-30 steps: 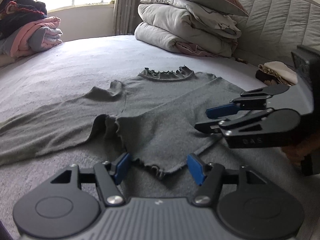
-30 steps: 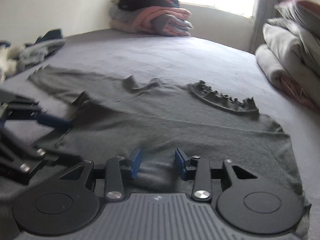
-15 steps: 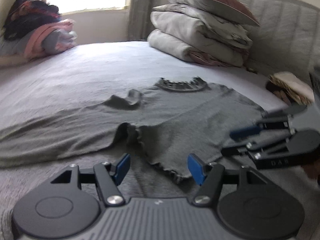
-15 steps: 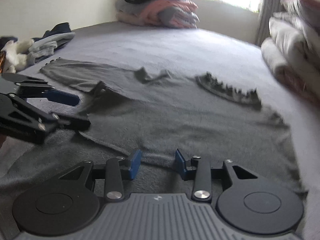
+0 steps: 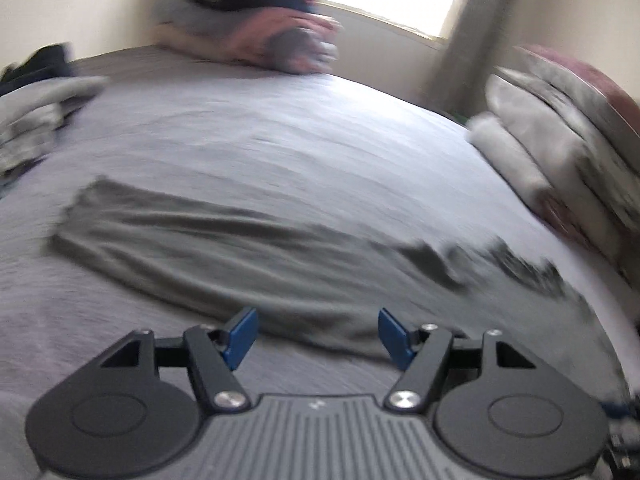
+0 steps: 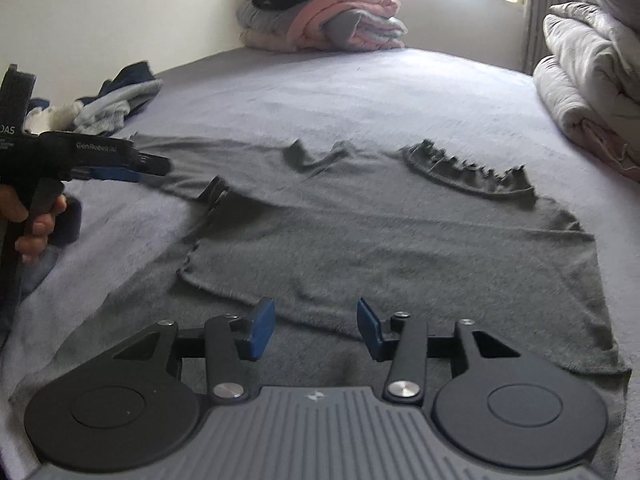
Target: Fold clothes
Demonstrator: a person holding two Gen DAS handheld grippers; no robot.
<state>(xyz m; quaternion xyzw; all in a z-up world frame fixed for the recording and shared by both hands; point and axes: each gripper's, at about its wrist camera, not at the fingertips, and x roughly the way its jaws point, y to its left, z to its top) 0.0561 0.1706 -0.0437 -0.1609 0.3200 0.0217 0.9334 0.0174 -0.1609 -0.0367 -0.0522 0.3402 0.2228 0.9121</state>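
Grey top flat on bed, hem just ahead of right gripper; jaws apart, just widened, nothing clamped. Left gripper apart, apparently empty amid blur, swung from hem toward sleeve.

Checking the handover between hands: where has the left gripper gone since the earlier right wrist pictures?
Yes. The left gripper has moved away from the shirt hem toward the outstretched sleeve, jaws open, holding nothing.

Soft cloth everywhere, hard matt plastic on the tools

The grey top is a fuzzy knit with a frilled collar; the bed cover looks like brushed, matt fabric. The right gripper has matt black plastic arms, blue rubbery pads and shiny metal screws. The folded duvet is smooth cloth.
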